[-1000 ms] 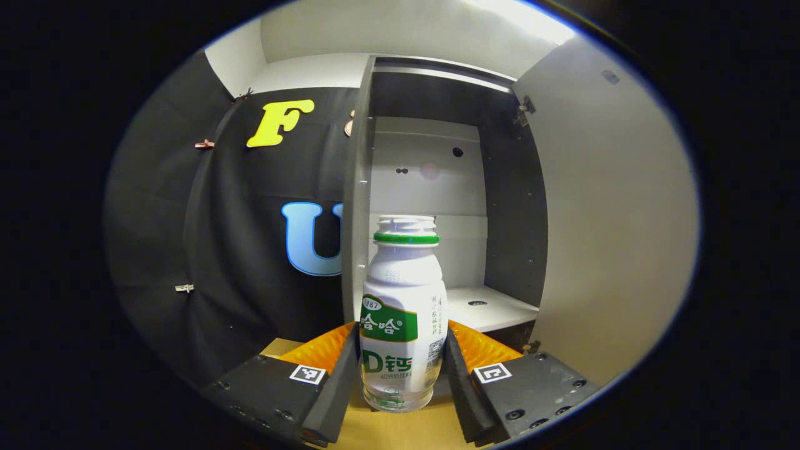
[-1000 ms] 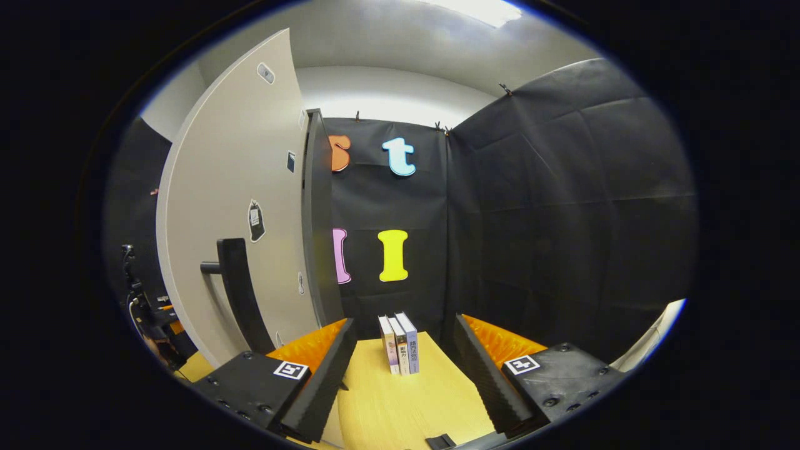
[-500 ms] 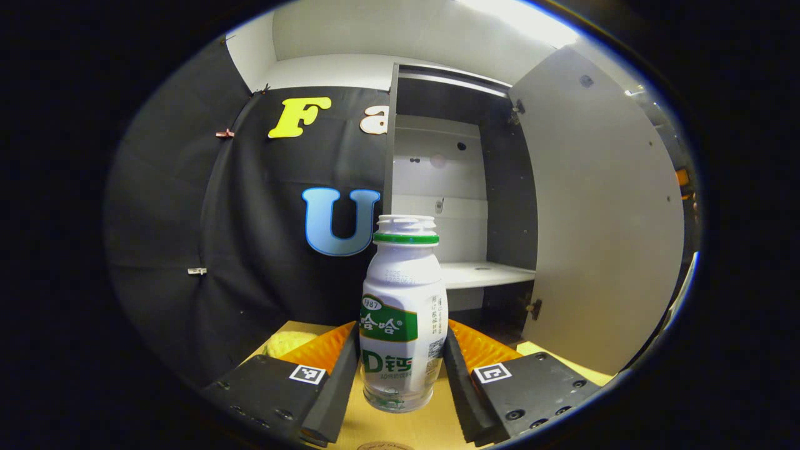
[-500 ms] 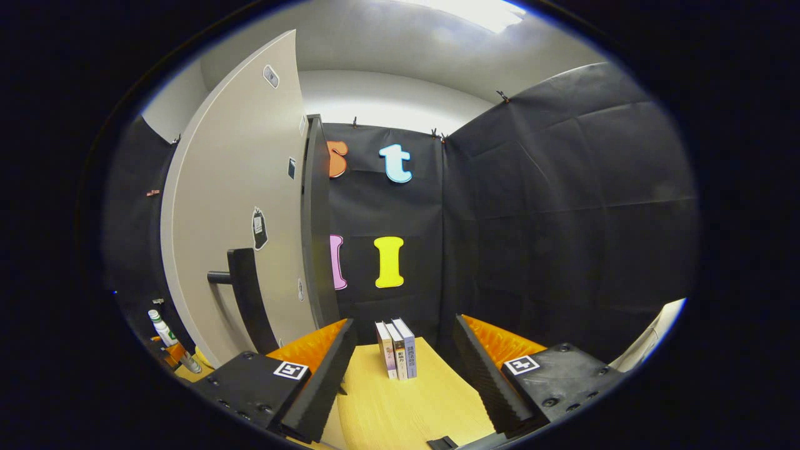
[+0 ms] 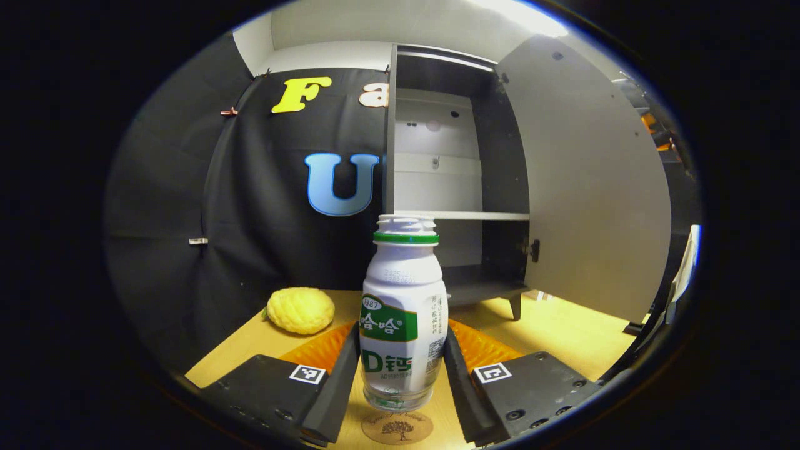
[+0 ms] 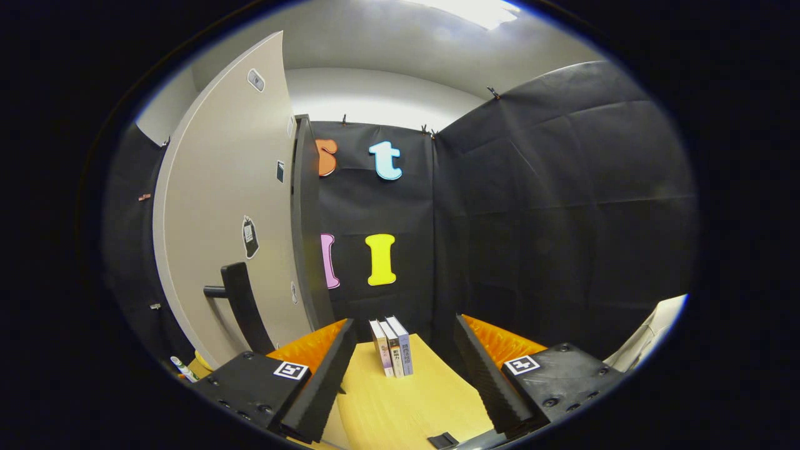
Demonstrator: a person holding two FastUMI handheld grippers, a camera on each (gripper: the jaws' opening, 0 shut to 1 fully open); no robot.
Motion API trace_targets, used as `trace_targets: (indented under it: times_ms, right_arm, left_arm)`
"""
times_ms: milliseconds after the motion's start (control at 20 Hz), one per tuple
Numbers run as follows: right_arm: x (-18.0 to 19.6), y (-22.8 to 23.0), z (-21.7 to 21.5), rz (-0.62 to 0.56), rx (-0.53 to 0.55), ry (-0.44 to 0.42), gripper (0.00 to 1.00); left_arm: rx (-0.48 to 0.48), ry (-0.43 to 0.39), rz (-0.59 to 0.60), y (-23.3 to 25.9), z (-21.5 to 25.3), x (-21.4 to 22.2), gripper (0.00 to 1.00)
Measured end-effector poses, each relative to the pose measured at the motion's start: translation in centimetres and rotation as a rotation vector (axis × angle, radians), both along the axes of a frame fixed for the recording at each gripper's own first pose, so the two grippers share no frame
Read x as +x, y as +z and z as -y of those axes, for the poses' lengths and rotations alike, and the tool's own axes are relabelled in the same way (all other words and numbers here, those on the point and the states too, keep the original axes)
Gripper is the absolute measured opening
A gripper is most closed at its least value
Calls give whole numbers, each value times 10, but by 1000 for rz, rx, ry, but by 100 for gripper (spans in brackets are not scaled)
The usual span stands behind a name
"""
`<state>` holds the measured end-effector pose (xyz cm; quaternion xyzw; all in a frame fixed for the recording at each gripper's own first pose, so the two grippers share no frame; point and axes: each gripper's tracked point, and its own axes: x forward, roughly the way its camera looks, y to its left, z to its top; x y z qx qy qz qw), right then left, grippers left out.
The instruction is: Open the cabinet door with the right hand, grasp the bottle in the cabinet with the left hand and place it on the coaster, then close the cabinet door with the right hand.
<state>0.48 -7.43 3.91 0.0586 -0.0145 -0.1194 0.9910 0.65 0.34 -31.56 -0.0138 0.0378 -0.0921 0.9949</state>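
Left tongs [image 5: 400,375] clamped on the bottle [image 5: 403,319], hanging just above the coaster [image 5: 397,429] at six o'clock, right tongs [image 6: 403,369] apart over the bench [image 6: 400,406] — let go off-centre or tilted and that bottle likely topples.

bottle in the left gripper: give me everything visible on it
The bottle is a small white plastic one with a wide ribbed neck, a green ring under the open-looking mouth, a green-and-white label round its middle and a clear base. It stands upright, clamped at label height between the left gripper's two fingers. Its base hangs just above or at the round brown coaster on the wooden table; contact cannot be told. Behind it stands the open cabinet.
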Motion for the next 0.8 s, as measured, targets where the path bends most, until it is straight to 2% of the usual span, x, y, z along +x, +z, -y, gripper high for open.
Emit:
trace_targets:
  times_ms: [200,350,650,800]
  right_arm:
    - [1,-2,-6,-8,45,-4,98]
    - [-8,-8,2,-47,60,-46,97]
    - [-9,-7,-4,-27,203,-99,98]
    - [-13,-6,-8,-24,257,-108,98]
  left_arm:
    - [-25,-12,1,-31,-6,7,72]
    - [-63,-6,-11,-57,-7,9,72]
    - [-106,-17,-19,-79,2,-3,73]
    - [-77,-26,-21,-87,5,-4,76]
